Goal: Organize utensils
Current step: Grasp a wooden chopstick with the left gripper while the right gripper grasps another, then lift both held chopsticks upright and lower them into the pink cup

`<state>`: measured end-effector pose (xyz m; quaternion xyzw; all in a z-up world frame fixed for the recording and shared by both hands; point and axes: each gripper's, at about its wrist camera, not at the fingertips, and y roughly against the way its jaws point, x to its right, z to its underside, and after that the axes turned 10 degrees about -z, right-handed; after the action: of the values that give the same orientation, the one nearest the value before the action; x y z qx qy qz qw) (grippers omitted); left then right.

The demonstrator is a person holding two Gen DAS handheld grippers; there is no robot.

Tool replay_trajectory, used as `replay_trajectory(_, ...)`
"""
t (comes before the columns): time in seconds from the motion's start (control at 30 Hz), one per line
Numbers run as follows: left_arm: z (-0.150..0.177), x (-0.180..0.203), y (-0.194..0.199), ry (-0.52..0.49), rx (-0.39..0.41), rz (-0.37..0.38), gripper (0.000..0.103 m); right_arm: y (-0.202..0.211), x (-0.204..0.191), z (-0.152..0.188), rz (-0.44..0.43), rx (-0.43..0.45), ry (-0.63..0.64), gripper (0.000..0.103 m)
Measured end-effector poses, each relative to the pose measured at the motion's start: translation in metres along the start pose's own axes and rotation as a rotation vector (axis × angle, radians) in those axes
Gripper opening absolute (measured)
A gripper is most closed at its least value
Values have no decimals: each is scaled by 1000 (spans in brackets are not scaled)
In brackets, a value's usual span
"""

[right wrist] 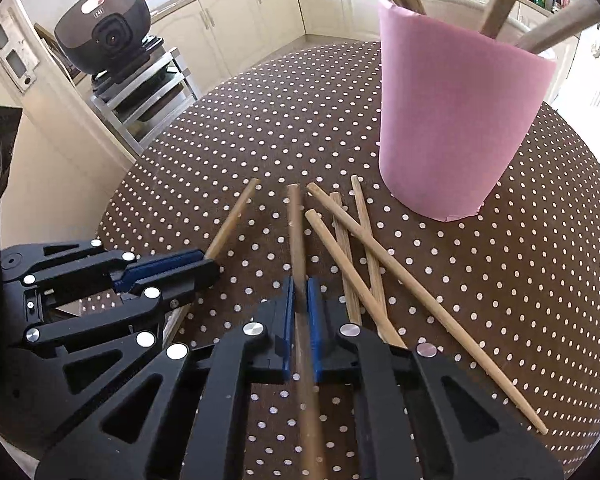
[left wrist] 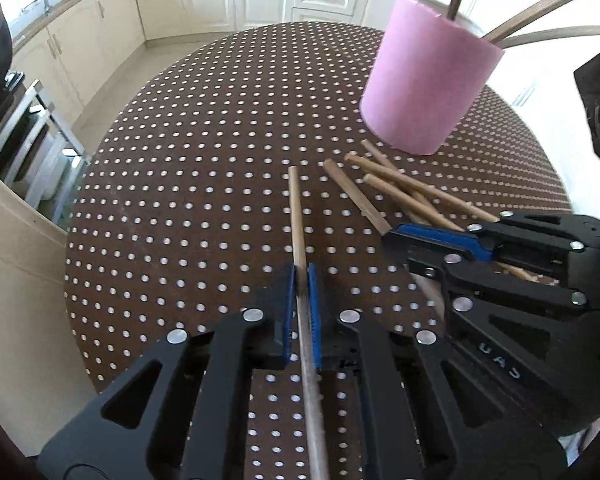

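Wooden chopstick (left wrist: pixel 297 216) clamped in left tool (left wrist: pixel 302 280); no legible lettering

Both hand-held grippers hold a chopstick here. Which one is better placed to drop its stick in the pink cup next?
Right, probably. The right hand-held gripper sits closer to the cup, which looms large just ahead; the left hand-held gripper sees it farther off, across the loose chopsticks.

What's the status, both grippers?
Left gripper shut on one chopstick. Right gripper shut on another. Pink cup ahead, unobstructed.
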<state>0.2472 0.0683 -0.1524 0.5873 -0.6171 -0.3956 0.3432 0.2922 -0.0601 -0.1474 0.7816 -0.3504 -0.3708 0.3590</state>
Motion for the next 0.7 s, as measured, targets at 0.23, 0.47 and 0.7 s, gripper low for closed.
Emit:
replay_trajectory(0.23, 2, -6, 37, 19, 92, 25, 7, 37, -16, 7, -56, 103, 28, 5)
replay_trajectory(0.47, 6, -12, 101, 45, 259, 85, 7, 92, -38, 20, -104, 242, 87, 5)
replay_trajectory(0.7, 19, -15, 159, 66, 436, 124, 7, 148, -58, 27, -116, 444, 153, 5)
